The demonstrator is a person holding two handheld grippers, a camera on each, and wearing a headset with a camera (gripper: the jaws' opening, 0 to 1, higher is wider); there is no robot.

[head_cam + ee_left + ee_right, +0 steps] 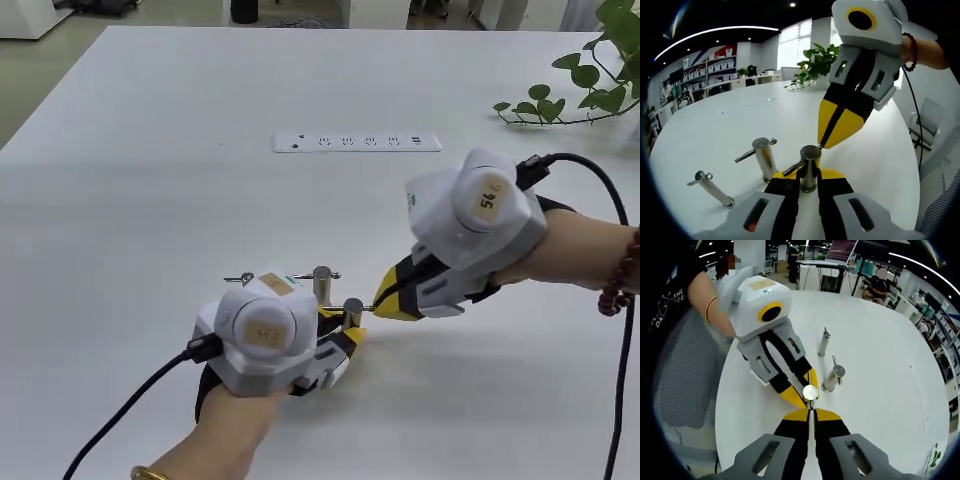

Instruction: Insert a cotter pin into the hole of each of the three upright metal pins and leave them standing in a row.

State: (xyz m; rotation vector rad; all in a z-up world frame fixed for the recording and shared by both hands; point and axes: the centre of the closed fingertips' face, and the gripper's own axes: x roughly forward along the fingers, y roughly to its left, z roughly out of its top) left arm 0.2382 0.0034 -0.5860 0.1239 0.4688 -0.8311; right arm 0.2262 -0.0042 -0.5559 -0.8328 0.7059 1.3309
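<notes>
Three upright metal pins stand in a row on the white table [140,210]. My left gripper [345,334] is shut on the nearest pin [809,169], low on its shaft. My right gripper [386,300] is shut on a thin cotter pin [791,169] that runs through the hole near that pin's top [810,392]. The right gripper's yellow tips [823,144] come right up to the pin head. The middle pin [764,158] carries a cotter pin [746,154] and stands free. The far pin [713,188] has one too.
A white power strip [357,142] lies further back on the table. A leafy plant [585,85] trails in at the far right. Black cables [620,330] run from both grippers. The table's edge [722,405] is close on the left of the right gripper view.
</notes>
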